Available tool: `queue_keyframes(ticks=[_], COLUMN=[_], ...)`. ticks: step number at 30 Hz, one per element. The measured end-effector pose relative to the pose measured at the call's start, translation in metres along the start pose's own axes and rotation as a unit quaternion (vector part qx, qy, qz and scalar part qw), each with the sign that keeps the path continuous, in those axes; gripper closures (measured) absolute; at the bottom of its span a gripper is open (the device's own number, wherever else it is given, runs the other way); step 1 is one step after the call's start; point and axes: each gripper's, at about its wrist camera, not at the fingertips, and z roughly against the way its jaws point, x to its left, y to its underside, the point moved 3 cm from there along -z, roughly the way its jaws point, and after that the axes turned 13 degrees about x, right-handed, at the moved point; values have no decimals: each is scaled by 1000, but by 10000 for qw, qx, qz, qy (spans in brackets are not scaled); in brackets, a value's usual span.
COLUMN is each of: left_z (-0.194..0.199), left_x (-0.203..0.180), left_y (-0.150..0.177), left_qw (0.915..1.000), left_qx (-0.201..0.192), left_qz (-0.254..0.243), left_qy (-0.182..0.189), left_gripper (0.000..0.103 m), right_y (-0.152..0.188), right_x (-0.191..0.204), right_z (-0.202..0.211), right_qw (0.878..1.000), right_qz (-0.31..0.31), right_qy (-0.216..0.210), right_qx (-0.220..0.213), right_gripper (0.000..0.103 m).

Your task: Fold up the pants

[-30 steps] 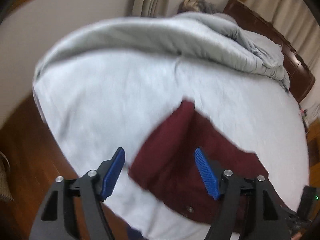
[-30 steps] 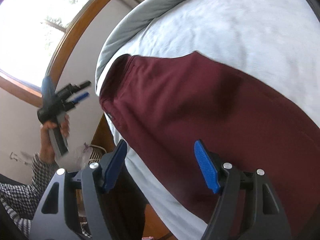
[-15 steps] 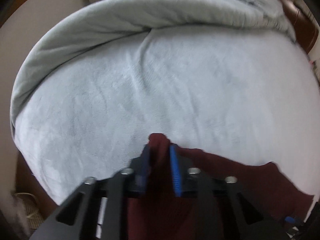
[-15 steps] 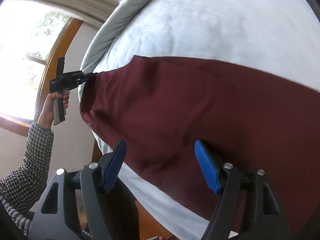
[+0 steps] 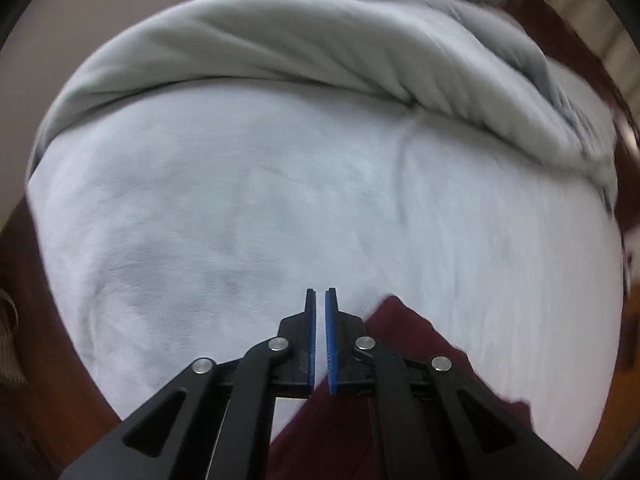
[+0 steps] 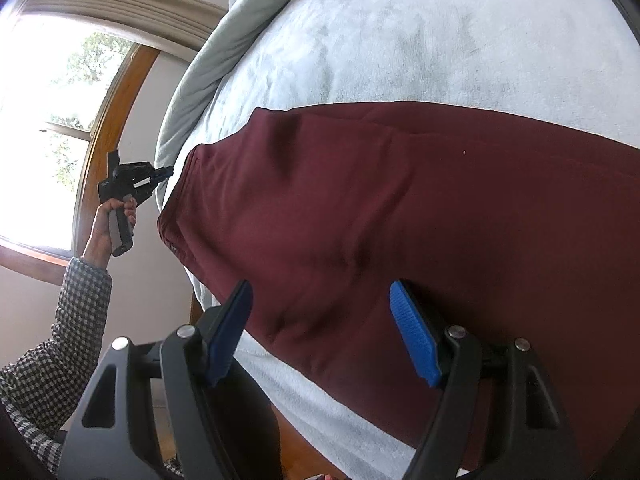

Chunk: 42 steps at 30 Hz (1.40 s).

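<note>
Two claws near maroon pants (image 6: pixel 400 220), spread flat on pale bedding (image 6: pixel 400 40) with no fold made: right gripper (image 6: pixel 320 328) gaping wide, empty, cloth just ahead between its pads. Further off, left gripper (image 5: pixel 319 312) pinched nearly shut on nothing visible, pants to its right, gripped by raised hand (image 6: pixel 106 224) at the waistband end.

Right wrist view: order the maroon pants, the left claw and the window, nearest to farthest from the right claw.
1. Maroon fabric pants, spread on the bed right between the right claw's open fingers.
2. Left claw, beyond, at the pants' far left end.
3. Bright wood-framed window, behind it, far left.
</note>
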Motion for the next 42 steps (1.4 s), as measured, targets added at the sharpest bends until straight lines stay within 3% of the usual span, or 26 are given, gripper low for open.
queue_keyframes(ticks=[1, 3, 5, 6, 8, 9, 11, 13, 14, 15, 18, 19, 20, 23, 26, 29, 32, 35, 39, 42], left_z=[7, 29, 43, 45, 39, 31, 7, -25, -54, -66, -62, -53, -40, -17, -8, -13, -34, -62, -75, -75], left_x=[-2, -27, -58, -83, -113, -132, -153, -153, -145, -140, -134, -138, -148, -186, -231, -272, -310, -330, -335, -337], left_y=[6, 29, 60, 90, 127, 156, 200, 219, 225, 225, 218, 218, 224, 257, 307, 354, 400, 415, 426, 425], left_qw=[9999, 9971, 9888, 9798, 9661, 9548, 9397, 9392, 9410, 9450, 9566, 9596, 9592, 9421, 9207, 8975, 8803, 8762, 8834, 8892], left_qx=[-39, -290, -424, -304, -20, 167, 529, 835, 1160, 1192, 1265, 1164, 917, 661, 787, 963, 1242, 1362, 1402, 1459], left_qz=[-68, -699, -1419, -1929, -2478, -2844, -3272, -3281, -3162, -3027, -2526, -2480, -2625, -3242, -3692, -4097, -4380, -4470, -4341, -4197], left_qy=[101, 117, 194, 440, 723, 850, 842, 568, 323, 337, 714, 648, 514, 545, 994, 1320, 1337, 1180, 1071, 1093], left_gripper=[99, 99, 99, 99, 98, 98, 97, 97, 99, 101, 101, 101, 94, 83, 63, 62, 62, 61, 57, 53], right_y=[1, 4, 8, 9, 15, 17, 23, 28, 30, 30, 30, 33, 38, 62, 99, 138, 173, 196, 207, 202], right_x=[0, -1, -2, -2, -3, -4, -10, -24, -29, -30, -30, -27, -24, -33, -60, -92, -124, -158, -195, -208], right_z=[2, 9, 18, 23, 32, 34, 34, 25, 23, 24, 37, 46, 58, 97, 137, 172, 200, 215, 217, 213], right_qw=[10000, 9999, 9995, 9993, 9989, 9987, 9972, 9952, 9956, 9961, 9964, 9961, 9960, 9933, 9864, 9757, 9636, 9510, 9356, 9305], right_qz=[-9, -6, -26, -48, -102, -108, -145, -294, -270, -273, -469, -452, -383, -591, -1110, -1606, -2070, -2531, -2960, -2986], right_qy=[28, 107, 277, 308, 298, 334, 641, 923, 894, 830, 682, 706, 715, 706, 653, 767, 795, 326, 76, -60], right_qx=[-3, -36, -145, -207, -337, -378, -367, -116, -107, -146, -205, -275, -386, -692, -1022, -1275, -1492, -1744, -1923, -2119], right_gripper=[31, 31, 31, 31, 31, 31, 31, 35, 36, 37, 37, 35, 35, 32, 32, 31, 28, 26, 26, 25])
